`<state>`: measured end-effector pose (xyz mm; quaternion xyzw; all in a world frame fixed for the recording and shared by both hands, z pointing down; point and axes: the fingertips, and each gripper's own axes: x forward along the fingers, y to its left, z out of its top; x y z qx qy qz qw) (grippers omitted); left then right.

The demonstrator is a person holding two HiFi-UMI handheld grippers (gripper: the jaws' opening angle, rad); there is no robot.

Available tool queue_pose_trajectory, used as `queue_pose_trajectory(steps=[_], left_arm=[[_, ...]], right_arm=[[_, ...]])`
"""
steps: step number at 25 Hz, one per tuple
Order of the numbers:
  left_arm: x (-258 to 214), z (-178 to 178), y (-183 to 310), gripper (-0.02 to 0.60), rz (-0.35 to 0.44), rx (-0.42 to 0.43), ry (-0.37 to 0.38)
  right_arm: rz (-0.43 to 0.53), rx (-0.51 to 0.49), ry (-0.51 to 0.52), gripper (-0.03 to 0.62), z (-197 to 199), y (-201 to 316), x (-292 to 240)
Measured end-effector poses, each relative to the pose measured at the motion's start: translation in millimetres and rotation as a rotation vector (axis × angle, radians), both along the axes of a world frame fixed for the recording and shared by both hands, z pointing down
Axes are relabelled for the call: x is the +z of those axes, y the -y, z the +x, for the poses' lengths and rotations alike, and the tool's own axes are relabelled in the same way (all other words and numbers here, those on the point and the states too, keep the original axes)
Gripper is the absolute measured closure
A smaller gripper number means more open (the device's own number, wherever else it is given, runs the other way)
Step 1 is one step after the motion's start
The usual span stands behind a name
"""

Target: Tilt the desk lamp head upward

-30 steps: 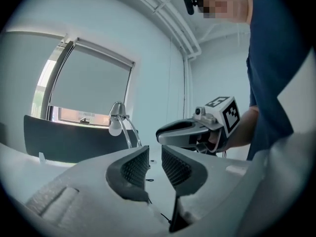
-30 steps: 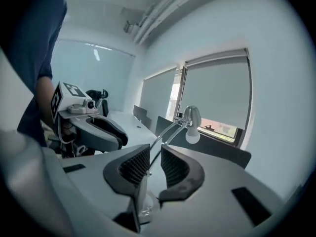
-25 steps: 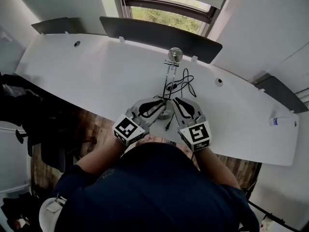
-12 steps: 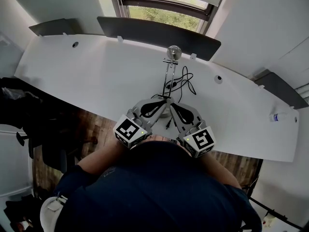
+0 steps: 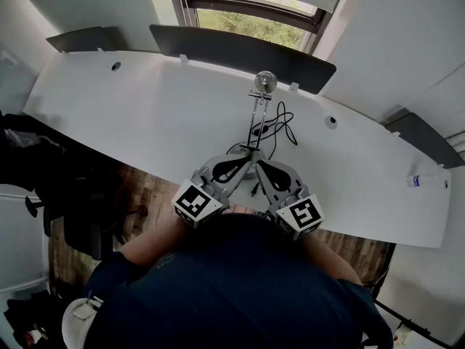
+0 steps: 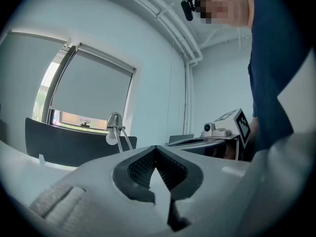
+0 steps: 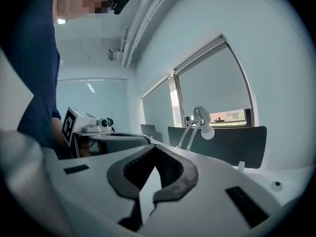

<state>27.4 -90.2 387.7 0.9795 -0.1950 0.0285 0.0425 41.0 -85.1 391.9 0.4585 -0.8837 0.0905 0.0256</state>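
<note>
Head view, desk (image 5: 138, 115): white and curved, with a dark divider panel (image 5: 232, 48) along its far edge below a window (image 5: 251, 26).
Head view, desk lamp (image 5: 256, 115): upright near the middle of the far edge, just in front of the panel. Its head (image 5: 264, 81) is at the top of thin metal arms, and a black cable (image 5: 278, 127) is looped on the desk beside it.
Head view, left gripper (image 5: 247, 155): at the near edge, angled in toward the foot of the lamp.
Head view, right gripper (image 5: 256, 163): just beside the left one, its tip almost meeting it; the lamp's foot is hidden behind the two.
Head view, bottle (image 5: 422, 182): lying near the right end of the desk, well apart from the lamp.
Left gripper view, jaws: clenched tip to tip, nothing between the pads.
Left gripper view, lamp head (image 6: 113, 120): far beyond the jaws, in front of the panel, with the bulb end hanging downward.
Right gripper view, jaws: pressed together at the tips, gripping nothing.
Right gripper view, lamp head (image 7: 201, 115): ahead and to the right of the jaws, untouched, with the bulb pointing down.
</note>
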Motion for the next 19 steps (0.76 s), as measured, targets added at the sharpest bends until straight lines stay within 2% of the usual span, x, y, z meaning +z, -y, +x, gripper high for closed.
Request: queue_pose_trajectory(steps=[19], left_arm=[[2.1, -0.2, -3.8, 0.575, -0.001, 0.014, -0.006]], right_arm=[[-0.01, 0.001, -0.001, 0.583, 2.0, -1.3, 3.6]])
